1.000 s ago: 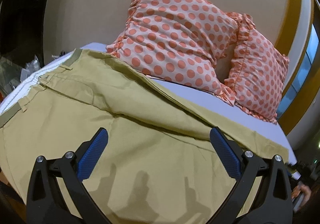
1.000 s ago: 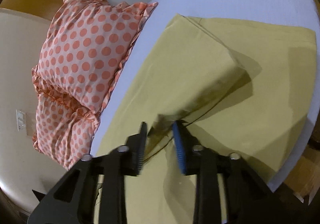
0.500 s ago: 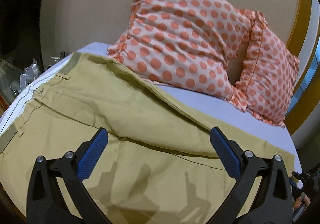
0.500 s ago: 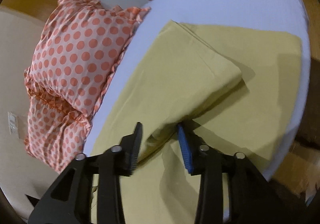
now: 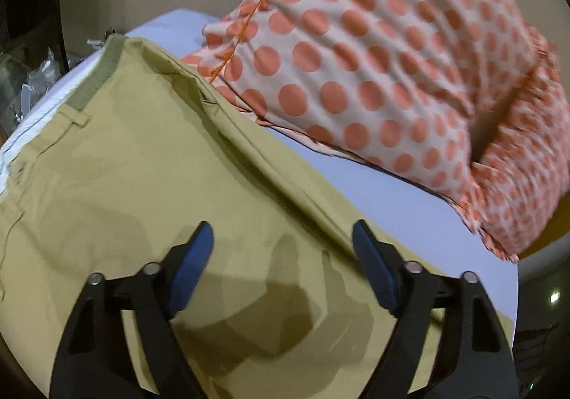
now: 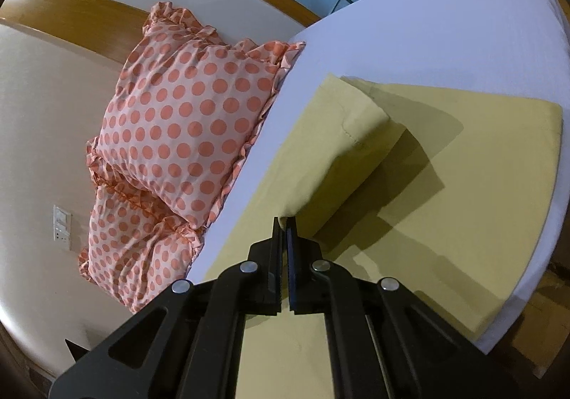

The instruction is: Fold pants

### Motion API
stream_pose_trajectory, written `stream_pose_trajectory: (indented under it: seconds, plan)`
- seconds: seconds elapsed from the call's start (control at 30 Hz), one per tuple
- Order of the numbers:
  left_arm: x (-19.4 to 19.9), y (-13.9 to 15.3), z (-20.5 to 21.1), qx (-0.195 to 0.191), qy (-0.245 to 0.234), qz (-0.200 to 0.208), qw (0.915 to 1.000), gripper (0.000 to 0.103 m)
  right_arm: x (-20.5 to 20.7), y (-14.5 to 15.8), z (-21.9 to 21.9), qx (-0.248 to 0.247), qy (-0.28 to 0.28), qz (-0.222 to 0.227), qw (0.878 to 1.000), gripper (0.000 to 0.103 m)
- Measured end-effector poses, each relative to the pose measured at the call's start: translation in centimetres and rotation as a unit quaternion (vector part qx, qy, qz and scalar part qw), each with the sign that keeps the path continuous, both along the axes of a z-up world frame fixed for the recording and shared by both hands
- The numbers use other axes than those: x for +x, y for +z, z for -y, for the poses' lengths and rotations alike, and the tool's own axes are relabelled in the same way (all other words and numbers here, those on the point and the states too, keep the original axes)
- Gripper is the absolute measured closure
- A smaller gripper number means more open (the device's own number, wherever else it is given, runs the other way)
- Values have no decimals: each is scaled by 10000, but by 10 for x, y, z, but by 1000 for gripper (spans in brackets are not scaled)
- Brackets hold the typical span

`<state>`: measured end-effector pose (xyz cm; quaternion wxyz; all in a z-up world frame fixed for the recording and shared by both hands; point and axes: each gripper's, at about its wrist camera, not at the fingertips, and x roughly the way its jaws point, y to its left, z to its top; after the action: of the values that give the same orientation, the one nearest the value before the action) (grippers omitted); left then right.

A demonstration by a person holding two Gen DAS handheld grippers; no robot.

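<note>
One pair of khaki pants (image 6: 445, 185) spread on the white bed (image 6: 445, 25). Two polka-dot pillows (image 6: 185, 135) against the headboard. No legible writing. Right gripper (image 6: 285, 226) clamped on a raised pants fold; left gripper (image 5: 283, 256) spread wide above the fabric — nothing held.

The right tool (image 6: 284, 226) has snapped closed on the pants (image 6: 445, 185), pinching a raised ridge of cloth it only straddled a second ago. The left tool (image 5: 283, 238) has narrowed a little and pushed in toward the pillow (image 5: 374, 53) at 1 o'clock.
</note>
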<state>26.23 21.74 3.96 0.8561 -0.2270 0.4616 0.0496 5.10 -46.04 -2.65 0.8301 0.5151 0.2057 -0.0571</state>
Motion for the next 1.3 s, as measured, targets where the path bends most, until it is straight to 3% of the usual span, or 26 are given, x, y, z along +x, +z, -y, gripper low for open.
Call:
stream_pose_trajectory:
  seconds: [0.13, 0.17, 0.2, 0.27, 0.37, 0.47, 0.53, 0.6, 0.73, 0.93, 1.3]
  plan:
    - [40, -16, -9, 68, 254, -362, 9990, 49, 4, 2, 0, -46, 45, 36, 10000, 101]
    - [46, -15, -13, 178, 428, -276, 9985, 74, 6, 3, -1, -69, 51, 47, 10000, 101]
    - [49, -15, -16, 196, 475, -268, 9983, 91, 7, 3, 0, -81, 55, 55, 9999, 101]
    - [41, -14, -24, -114, 592, -214, 9980, 98, 9, 6, 1, -73, 73, 118, 9999, 101]
    - [-1, 10, -22, 32, 509, 222, 9985, 99, 3, 16, 6, -141, 25, 297, 9995, 101]
    - [-90, 48, -20, 81, 328, 843, 9959, 98, -14, 29, 14, -264, -109, 499, 9983, 101]
    - [-139, 60, -18, 152, 265, 1036, 9942, 95, -24, 32, 21, -286, -178, 549, 9979, 101]
    - [-197, 57, -16, 281, 250, 1080, 9934, 92, -34, 30, 25, -325, -250, 521, 9978, 101]
    - [-255, 22, -9, 166, 395, 804, 9958, 92, -44, 14, 27, -267, -349, 252, 9987, 101]
    - [-288, -15, -20, -263, 475, 635, 9965, 92, -54, -5, 32, -243, -382, 7, 9990, 101]
    - [-304, -19, -21, -271, 267, 788, 9962, 92, -81, -16, 35, -233, -459, -233, 9984, 101]
